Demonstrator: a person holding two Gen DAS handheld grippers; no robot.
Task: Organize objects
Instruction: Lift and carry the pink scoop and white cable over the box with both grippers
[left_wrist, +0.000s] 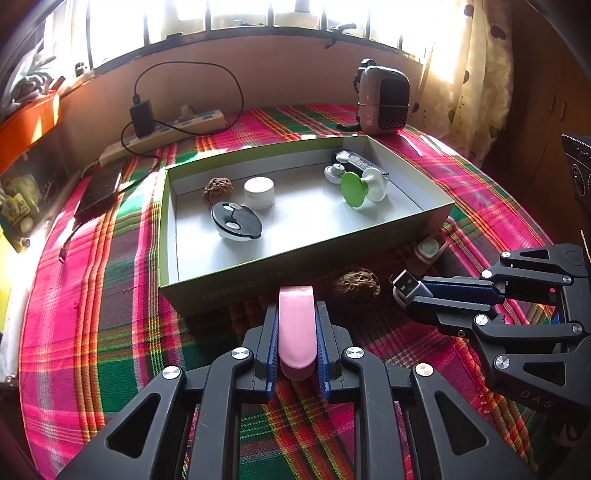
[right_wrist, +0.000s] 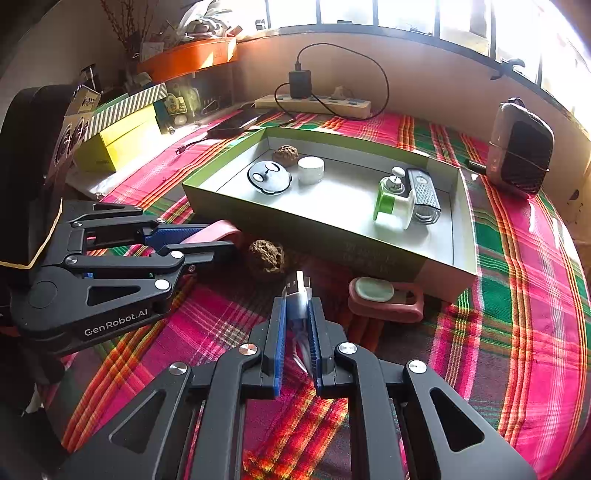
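Observation:
My left gripper is shut on a pink oblong case, held just in front of the open green box. My right gripper is shut on a white USB adapter; it also shows in the left wrist view. A brown walnut lies on the cloth between both grippers. A pink holder with a pale green disc lies against the box's near wall. Inside the box are a second walnut, a white jar, a black-lidded dish, a green-and-white spool and a clear grater.
A plaid cloth covers the round table. A power strip with a charger and a dark phone lie at the back left. A small heater stands at the back right. Yellow boxes sit left.

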